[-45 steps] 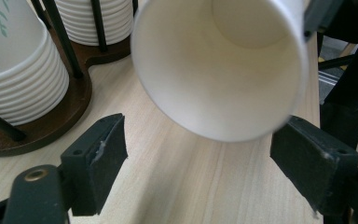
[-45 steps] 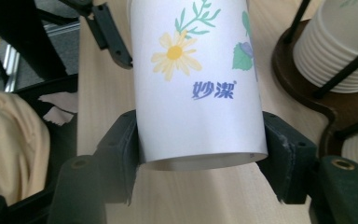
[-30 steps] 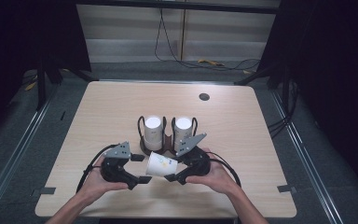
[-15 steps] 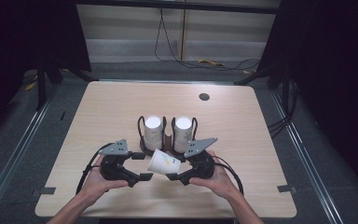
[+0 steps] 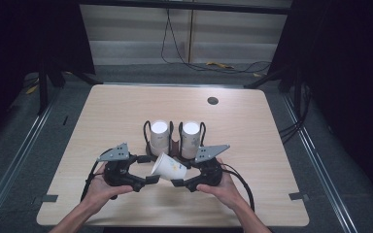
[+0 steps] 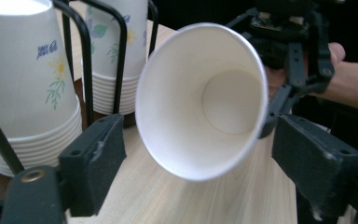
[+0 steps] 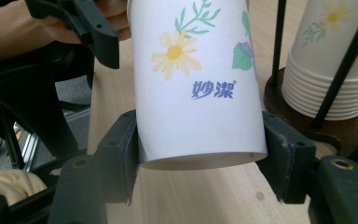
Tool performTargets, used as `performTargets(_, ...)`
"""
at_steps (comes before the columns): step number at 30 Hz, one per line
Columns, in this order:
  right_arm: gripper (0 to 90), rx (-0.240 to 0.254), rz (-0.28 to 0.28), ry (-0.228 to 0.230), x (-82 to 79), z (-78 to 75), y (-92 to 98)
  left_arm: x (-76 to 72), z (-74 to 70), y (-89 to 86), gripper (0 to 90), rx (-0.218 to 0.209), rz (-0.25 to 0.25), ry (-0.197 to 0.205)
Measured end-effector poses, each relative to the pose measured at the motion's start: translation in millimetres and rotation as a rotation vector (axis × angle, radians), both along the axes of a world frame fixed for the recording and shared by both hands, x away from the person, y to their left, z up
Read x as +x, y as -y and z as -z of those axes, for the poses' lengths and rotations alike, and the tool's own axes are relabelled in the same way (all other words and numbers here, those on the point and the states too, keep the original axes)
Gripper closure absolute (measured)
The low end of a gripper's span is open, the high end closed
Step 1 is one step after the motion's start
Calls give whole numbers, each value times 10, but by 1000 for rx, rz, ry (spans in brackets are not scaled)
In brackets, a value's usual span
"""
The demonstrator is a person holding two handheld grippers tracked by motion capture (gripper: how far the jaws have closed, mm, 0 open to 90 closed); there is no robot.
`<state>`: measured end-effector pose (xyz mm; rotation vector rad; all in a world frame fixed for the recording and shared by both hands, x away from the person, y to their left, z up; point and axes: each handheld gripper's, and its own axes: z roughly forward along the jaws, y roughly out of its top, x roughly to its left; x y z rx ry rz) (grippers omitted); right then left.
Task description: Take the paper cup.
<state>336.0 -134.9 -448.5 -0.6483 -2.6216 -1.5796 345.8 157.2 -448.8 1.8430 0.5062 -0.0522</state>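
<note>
- Hands of a person come in from the near edge of a pale wooden table (image 5: 272,160), each holding a set of black tongs; the two point toward each other over the near middle.
- Left tongs (image 5: 148,180) stand wide, their pads (image 6: 93,161) on either side of the cup's open mouth without pressing it; they look poised to take the rim, or to steady it.
- Paper cup (image 5: 170,166), white with a printed daisy and blue lettering, lies tipped on its side between the two hands, mouth toward the left tongs and base toward the right; it seems to be lifted just clear of the table, so the inside faces the left gripper view.
- Right tongs (image 5: 180,183) are closed on the cup's base end, one pad (image 7: 121,154) pressed to each side of the wall just above the bottom edge; this hold carries the cup and leaves the rim free.
- Behind, a dark wire holder (image 5: 175,145) stands near the table's middle with two stacks of nested cups (image 5: 159,138) mouth down; the held cup probably came from, or belongs with, these.
- Small dark round hole (image 5: 212,101) sits in the table toward the far right.
</note>
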Motion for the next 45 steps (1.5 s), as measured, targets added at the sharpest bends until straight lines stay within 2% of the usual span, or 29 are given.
performTargets(2, 367, 5, -9, 0, 1, 5, -11, 8, -1, -1, 168, 4, -9, 7)
performTargets(5, 366, 7, -16, 0, -6, 3, -24, 15, -18, 21, 162, -18, -3, 5)
performTargets(12, 368, 13, -21, 15, -40, -15, -34, 21, -26, 97, 175, -34, 31, 1)
performTargets(14, 368, 15, -21, 17, -40, -22, -30, 27, -16, 119, 176, -40, 33, -11)
performTargets(26, 368, 4, -42, 30, -59, -16, -78, 39, 45, 194, 156, -72, 59, -22)
performTargets(28, 368, 2, -40, 36, -63, -20, -87, 43, 47, 198, 157, -82, 63, -37)
performTargets(35, 369, -3, -60, 35, -62, -3, -107, 41, 62, 210, 159, -69, 82, -40)
performTargets(38, 365, -14, -64, 36, -65, 6, -106, 13, 58, 229, 169, -51, 84, -6)
performTargets(40, 364, -10, -73, 13, -59, 16, -91, -1, 53, 229, 186, -52, 95, 3)
performTargets(45, 359, -27, -84, 13, -61, 24, -92, 10, 52, 213, 213, -56, 112, 2)
